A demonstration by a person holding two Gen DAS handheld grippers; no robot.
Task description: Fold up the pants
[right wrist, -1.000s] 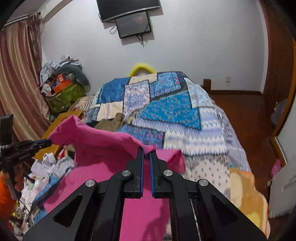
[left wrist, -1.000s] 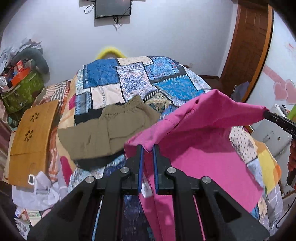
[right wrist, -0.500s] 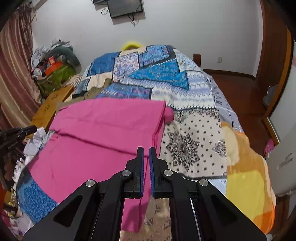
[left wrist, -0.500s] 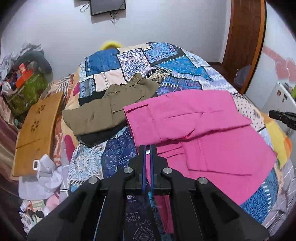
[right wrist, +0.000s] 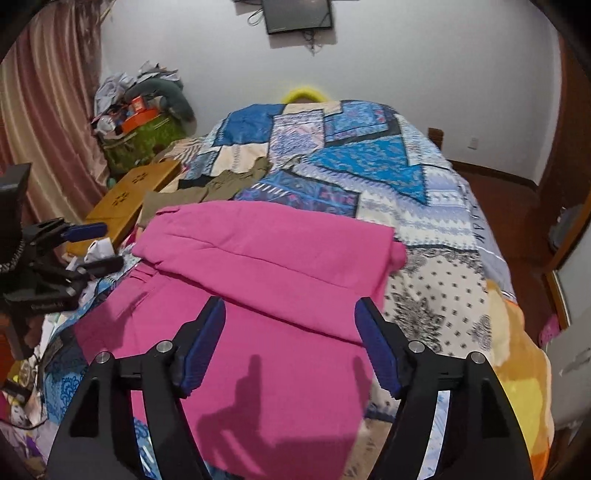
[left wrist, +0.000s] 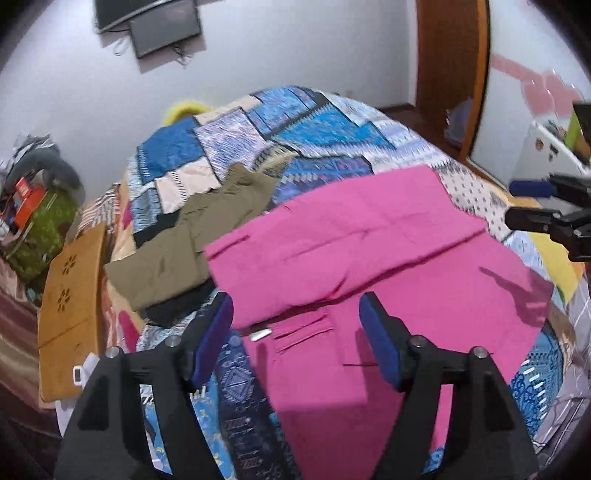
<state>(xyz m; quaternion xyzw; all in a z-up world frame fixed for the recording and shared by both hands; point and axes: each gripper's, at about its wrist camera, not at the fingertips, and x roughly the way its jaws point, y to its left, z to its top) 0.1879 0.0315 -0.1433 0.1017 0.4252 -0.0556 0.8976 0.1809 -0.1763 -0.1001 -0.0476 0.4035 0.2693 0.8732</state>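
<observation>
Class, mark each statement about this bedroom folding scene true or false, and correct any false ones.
1. The pink pants lie on the patchwork quilt with one part folded over. True.
2. The left gripper is clamped on the pink pants. False: its fingers stand apart and have just been opening, nothing pressed between them.
3. The olive garment lies beside the pink pants. True.
4. The right gripper is shut. False: it is open, above the pants.
5. A screen hangs on the wall. True.
</observation>
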